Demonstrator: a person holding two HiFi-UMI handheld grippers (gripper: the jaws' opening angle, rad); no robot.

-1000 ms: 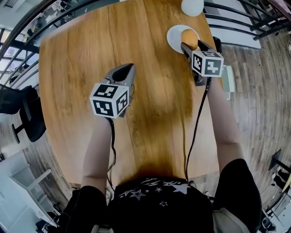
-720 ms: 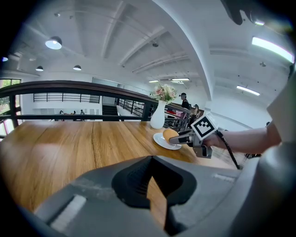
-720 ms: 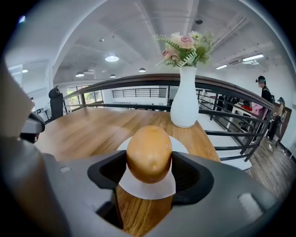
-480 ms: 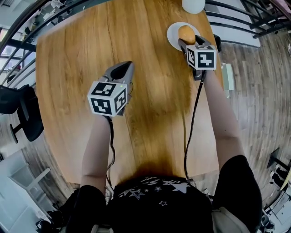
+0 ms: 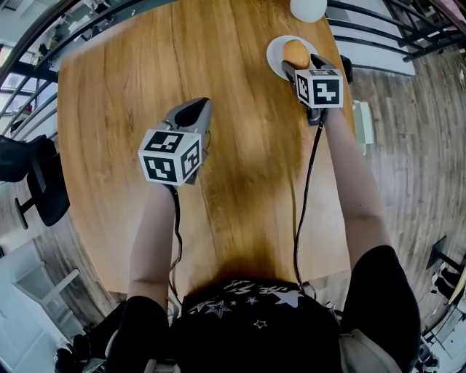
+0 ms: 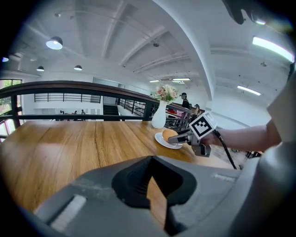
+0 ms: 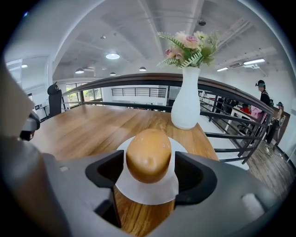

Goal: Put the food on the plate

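A golden-brown bread roll (image 5: 295, 52) (image 7: 148, 155) rests on the small white plate (image 5: 275, 62) (image 7: 148, 192) at the table's far right. My right gripper (image 5: 298, 62) (image 7: 148, 170) straddles the roll. Its jaws are opening, and a thin gap shows on each side of the roll. My left gripper (image 5: 196, 109) (image 6: 155, 194) hovers over the middle left of the table with its jaws together and nothing in them. From the left gripper view the roll (image 6: 169, 134), the plate (image 6: 163, 140) and the right gripper (image 6: 178, 137) appear far off to the right.
A white vase (image 5: 307, 9) (image 7: 185, 104) with flowers stands just beyond the plate, near the table's far edge. The wooden table (image 5: 145, 73) is bordered by a dark railing (image 7: 222, 88). A black chair (image 5: 36, 182) stands on the floor to the left.
The right gripper has carried the roll a little farther over the plate and its jaws have spread from the roll. The left gripper has barely moved.
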